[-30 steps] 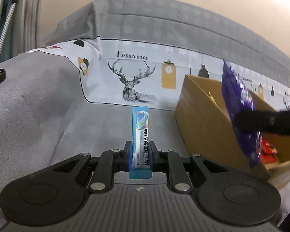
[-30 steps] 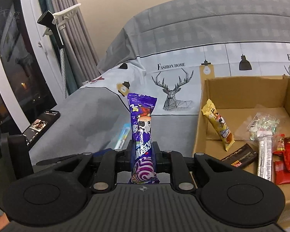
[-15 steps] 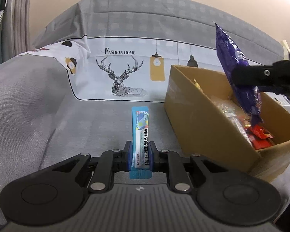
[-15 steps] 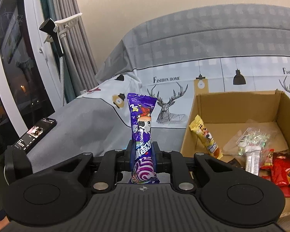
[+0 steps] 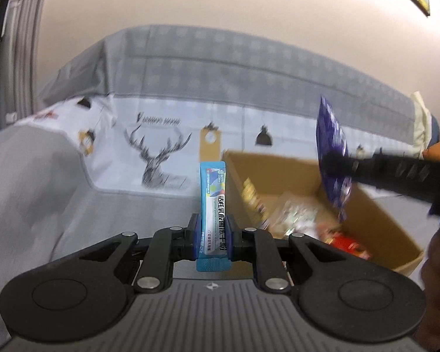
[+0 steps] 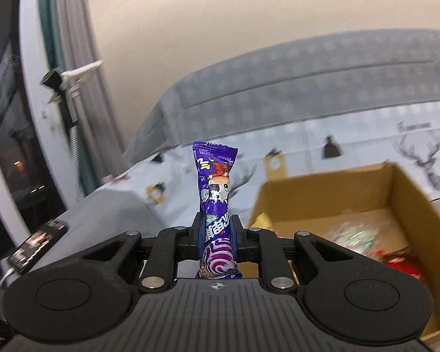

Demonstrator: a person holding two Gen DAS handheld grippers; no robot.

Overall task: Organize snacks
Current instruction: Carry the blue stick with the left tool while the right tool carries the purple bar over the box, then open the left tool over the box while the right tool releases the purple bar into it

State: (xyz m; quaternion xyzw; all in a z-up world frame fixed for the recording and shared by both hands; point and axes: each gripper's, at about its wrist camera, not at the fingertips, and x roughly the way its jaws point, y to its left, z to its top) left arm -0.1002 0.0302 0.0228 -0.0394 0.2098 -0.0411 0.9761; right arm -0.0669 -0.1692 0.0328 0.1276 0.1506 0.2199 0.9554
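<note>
My left gripper (image 5: 212, 234) is shut on a blue stick sachet (image 5: 212, 202), held upright above the grey bedspread, just left of an open cardboard box (image 5: 375, 220). My right gripper (image 6: 217, 234) is shut on a purple candy packet (image 6: 215, 187), held upright near the box's (image 6: 410, 205) left side. In the left wrist view the purple packet (image 5: 331, 143) and the right gripper's black fingers (image 5: 396, 176) hang above the box. The box holds several snack packets, among them a yellow one (image 5: 250, 196) and red ones (image 5: 346, 243).
The bed carries a grey and white deer-print cover (image 5: 158, 152). A phone (image 6: 35, 243) lies on the bed at the left, near the window and curtains (image 6: 70, 88). A hand (image 5: 438, 146) shows at the right edge.
Both grippers have risen and tilted upward, keeping their packets. The right gripper has moved over the box. The views are blurred by motion.
</note>
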